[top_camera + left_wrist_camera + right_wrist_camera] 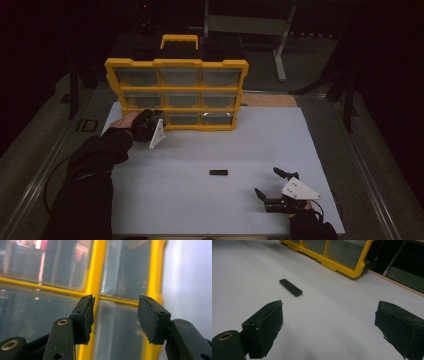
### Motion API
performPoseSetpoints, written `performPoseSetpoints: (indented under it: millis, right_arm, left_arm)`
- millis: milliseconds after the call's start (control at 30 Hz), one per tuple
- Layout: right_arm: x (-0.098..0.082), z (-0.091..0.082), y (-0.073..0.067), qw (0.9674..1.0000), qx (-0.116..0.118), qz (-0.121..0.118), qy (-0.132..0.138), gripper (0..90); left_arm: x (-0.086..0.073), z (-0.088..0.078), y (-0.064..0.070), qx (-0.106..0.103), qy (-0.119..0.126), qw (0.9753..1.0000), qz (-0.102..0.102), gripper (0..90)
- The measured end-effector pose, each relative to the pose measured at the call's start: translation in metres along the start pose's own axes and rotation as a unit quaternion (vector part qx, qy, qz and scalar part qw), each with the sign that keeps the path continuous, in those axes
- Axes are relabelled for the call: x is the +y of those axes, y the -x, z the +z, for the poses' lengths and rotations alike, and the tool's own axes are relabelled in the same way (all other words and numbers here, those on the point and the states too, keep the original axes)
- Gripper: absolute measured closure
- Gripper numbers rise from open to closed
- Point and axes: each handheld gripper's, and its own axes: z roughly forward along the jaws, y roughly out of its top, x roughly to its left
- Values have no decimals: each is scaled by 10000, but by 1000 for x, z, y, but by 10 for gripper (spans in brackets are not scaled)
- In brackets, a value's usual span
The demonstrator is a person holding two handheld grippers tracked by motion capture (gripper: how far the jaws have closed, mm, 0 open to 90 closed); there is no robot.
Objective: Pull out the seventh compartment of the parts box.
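Note:
A yellow-framed organizer [177, 90] with several clear drawers and a yellow handle stands at the far edge of the white board [200, 210]. My left gripper [151, 116] is up against its bottom left drawer. In the left gripper view the left gripper [115, 315] has its jaws partly apart in front of a clear drawer front [117, 340] and the yellow frame [96, 277], with no pad pressing on anything. A small flat black block [218, 172] lies on the board. My right gripper [266, 181] rests near the front right, open and empty, with the block [290, 287] ahead of it.
The board lies on a darker table with metal rails at both sides. A grey metal stand [280, 45] is behind the organizer at the right. The organizer's right corner [359, 267] reaches near the board's far edge.

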Motion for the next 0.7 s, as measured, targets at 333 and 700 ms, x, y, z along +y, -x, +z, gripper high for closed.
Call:
performPoseSetpoints:
  millis: [333,700]
  right_arm:
    - [0,0,0,10000,5,-1,-2,80]
    - [2,0,-1,10000,12,6,6,80]
  left_arm:
    - [-3,2,4,182,-90,9998,85,602]
    - [0,5,5,313,-276,9991,13,682]
